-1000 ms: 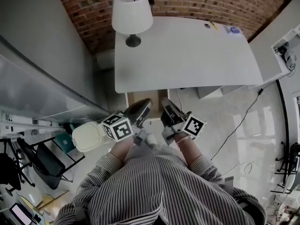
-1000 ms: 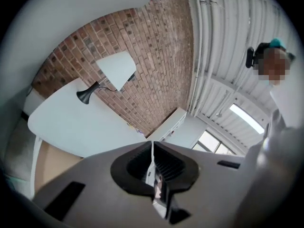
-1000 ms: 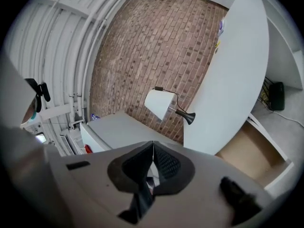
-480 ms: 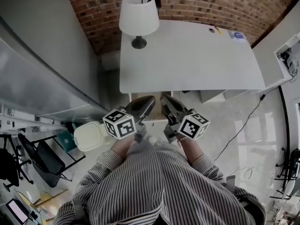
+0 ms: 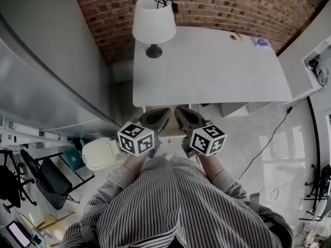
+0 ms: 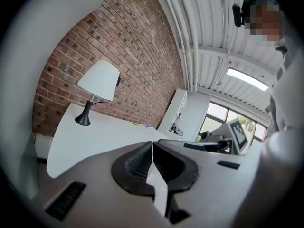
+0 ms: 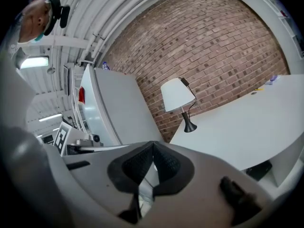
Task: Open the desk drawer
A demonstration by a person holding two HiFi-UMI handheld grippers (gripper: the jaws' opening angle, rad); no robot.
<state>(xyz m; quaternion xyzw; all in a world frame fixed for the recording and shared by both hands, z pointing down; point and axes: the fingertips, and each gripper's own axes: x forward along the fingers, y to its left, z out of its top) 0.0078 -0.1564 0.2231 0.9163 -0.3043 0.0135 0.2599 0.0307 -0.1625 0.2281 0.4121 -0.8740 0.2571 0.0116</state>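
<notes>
A white desk (image 5: pixel 207 61) stands against the brick wall with a white lamp (image 5: pixel 154 22) on its back left corner. Under its front edge a tan unit (image 5: pixel 170 130) shows between my two grippers; no drawer front or handle is visible. My left gripper (image 5: pixel 166 111) and right gripper (image 5: pixel 177 109) are side by side just before the desk edge, pointing at it and touching nothing. The left gripper (image 6: pixel 152 144) is shut, having just drawn its jaws together the last bit with nothing between them. The right gripper (image 7: pixel 153 144) is shut and empty.
A white lidded bin (image 5: pixel 98 151) stands on the floor at my left, with a dark chair (image 5: pixel 46 177) beyond it. A black cable (image 5: pixel 264 143) runs across the floor at the right. A grey wall (image 5: pixel 46 61) is at the left and a white cabinet (image 5: pixel 310 61) is at the right.
Both grippers have rolled about their own axes, so their marker cubes show other faces. Their tips have come closer together near the desk's front edge.
</notes>
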